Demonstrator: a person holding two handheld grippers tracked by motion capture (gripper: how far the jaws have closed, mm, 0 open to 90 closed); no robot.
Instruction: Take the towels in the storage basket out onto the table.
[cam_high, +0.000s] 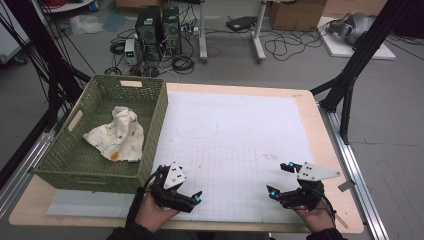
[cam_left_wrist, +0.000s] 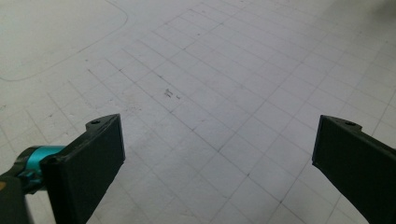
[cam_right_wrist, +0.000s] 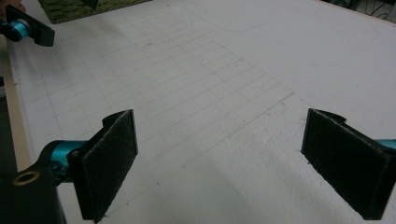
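1. Cables, computer boxes and cardboard boxes lie on the grey floor behind your worktop (cam_high: 320, 150).
2. White gridded paper (cam_high: 235, 145) covers most of the worktop.
3. Your green basket (cam_high: 100, 170) sits at the left edge, and a crumpled cream cloth (cam_high: 117, 135) lies inside it.
4. Your left tongs (cam_high: 177, 192) are near the front edge, just beside the basket's front corner. They are wide apart and hold nothing.
5. Your right tongs (cam_high: 281, 179) are near the front right corner, also wide apart and holding nothing.
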